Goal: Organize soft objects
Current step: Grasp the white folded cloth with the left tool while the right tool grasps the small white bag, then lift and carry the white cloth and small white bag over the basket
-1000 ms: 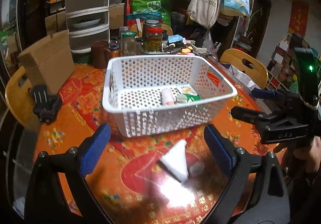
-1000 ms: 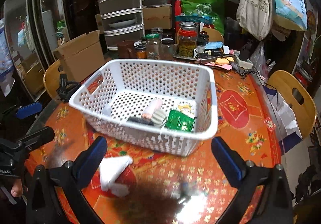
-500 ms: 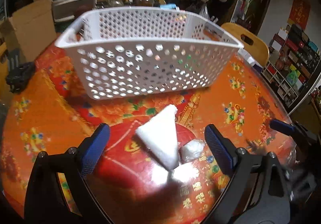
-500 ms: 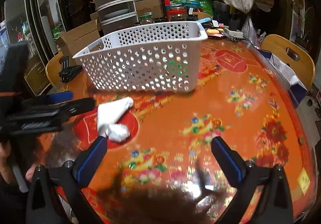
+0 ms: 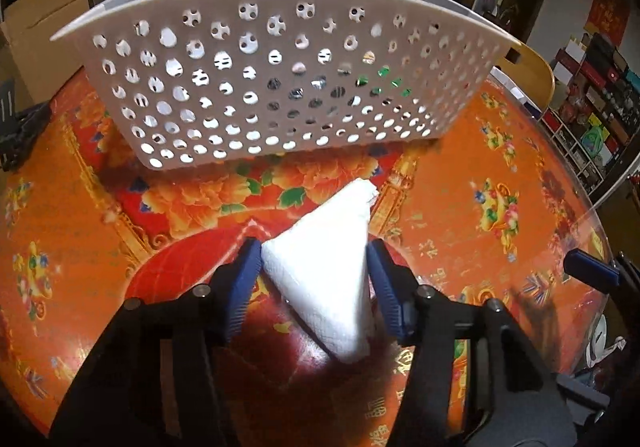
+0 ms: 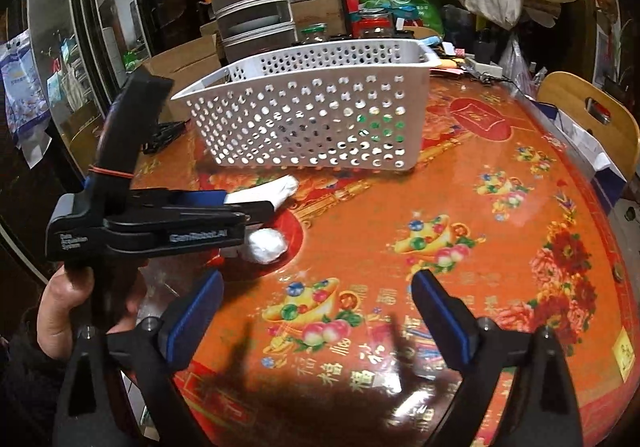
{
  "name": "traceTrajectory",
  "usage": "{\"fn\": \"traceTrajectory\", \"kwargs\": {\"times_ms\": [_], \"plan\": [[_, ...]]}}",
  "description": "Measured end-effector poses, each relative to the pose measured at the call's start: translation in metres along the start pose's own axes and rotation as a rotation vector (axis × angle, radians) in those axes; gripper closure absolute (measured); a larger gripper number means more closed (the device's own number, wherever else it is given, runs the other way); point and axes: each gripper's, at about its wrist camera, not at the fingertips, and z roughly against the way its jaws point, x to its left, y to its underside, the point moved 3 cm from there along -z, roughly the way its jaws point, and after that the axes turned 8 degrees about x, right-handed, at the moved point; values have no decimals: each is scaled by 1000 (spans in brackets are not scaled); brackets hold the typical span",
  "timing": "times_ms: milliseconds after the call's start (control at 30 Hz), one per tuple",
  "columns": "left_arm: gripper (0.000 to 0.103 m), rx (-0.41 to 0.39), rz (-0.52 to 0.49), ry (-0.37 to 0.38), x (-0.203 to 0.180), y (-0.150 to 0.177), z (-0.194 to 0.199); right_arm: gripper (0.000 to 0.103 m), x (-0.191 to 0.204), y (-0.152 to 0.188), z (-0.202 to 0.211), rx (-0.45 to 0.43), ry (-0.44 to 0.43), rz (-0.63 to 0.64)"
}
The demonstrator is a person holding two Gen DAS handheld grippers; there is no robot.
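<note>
A white perforated basket [image 5: 280, 79] sits on a round table [image 5: 500, 207] covered in an orange and red floral cloth. Just in front of the basket, on the cloth, lies a white folded cloth [image 5: 328, 271], wedge-shaped, its narrow tip pointing toward the basket. The left gripper [image 5: 316, 283] is clenched on this cloth, one blue pad pressing each long side. In the right wrist view, the same gripper [image 6: 256, 207] comes in from the left, held by a hand [image 6: 60, 311], with the cloth's tip [image 6: 280, 189] sticking out past its fingers toward the basket. A small white wad [image 6: 267, 245] lies on the table just beside the gripper, on the side away from the basket. The right gripper [image 6: 316, 311] hovers released, farther from the basket, its pads wide apart over bare tablecloth. Something green shows through the basket's holes.
</note>
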Motion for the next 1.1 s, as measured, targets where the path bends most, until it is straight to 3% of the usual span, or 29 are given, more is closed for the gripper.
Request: {"fn": "traceTrajectory", "kwargs": {"times_ms": [100,233,367,433,667,967,1033,1100], "plan": [[64,-18,-13,-2,1,3,1,8,6,0,-7,8,-30,18],[70,-33,15,10,14,6,7,11,17,-3,-19,23,-45,51],[71,-52,69,28,37,10,17,20,30,-8,-33,44,-43,82],[71,-66,92,35,48,13,22,29,34,-9,-41,56,-40,93],[71,-89,142,55,80,27,39,39,48,-18,-60,77,-20,129],[71,-98,173,75,94,37,46,57,47,-23,-73,104,-3,132],[71,-101,174,74,94,38,47,66,47,-23,-73,102,3,133],[71,-106,173,74,93,39,50,67,47,-22,-72,99,6,133]]}}
